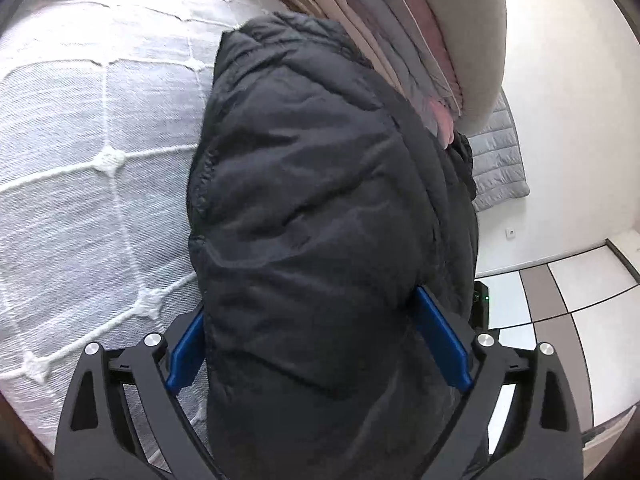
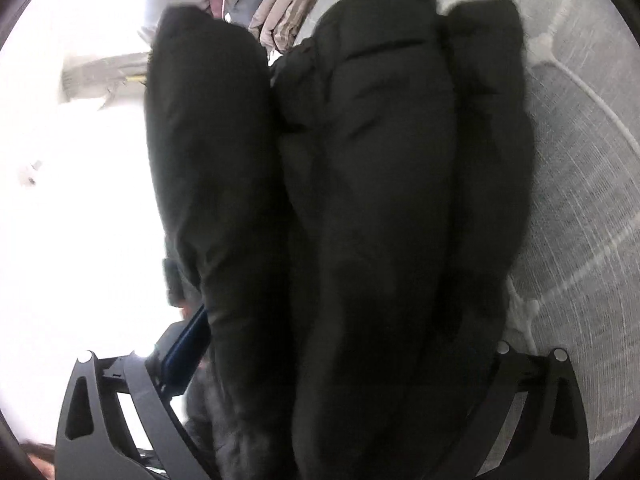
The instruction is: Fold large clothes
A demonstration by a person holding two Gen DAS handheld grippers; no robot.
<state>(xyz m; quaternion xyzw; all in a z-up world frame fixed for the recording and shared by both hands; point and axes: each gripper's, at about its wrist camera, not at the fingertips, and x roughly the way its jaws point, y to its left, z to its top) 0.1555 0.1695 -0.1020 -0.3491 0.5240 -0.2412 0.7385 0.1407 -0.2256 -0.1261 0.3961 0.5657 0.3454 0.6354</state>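
Note:
A black puffer jacket (image 1: 316,200) fills the middle of the left wrist view, bunched into a thick roll over the white bedspread (image 1: 100,140). My left gripper (image 1: 316,328) is shut on the jacket, with one blue pad (image 1: 442,340) on each side of the thick fabric. In the right wrist view the same jacket (image 2: 380,200) hangs in several dark folds. My right gripper (image 2: 340,344) is shut on the jacket; only its left blue pad (image 2: 188,356) shows, the right one is hidden by fabric.
The bedspread (image 2: 580,200) lies on the right in the right wrist view. Folded beige, grey and pink linens (image 1: 400,20) are stacked behind the jacket. A white wall (image 1: 568,120), a grey quilted pad (image 1: 500,160) and a tiled floor (image 1: 560,300) are at the right.

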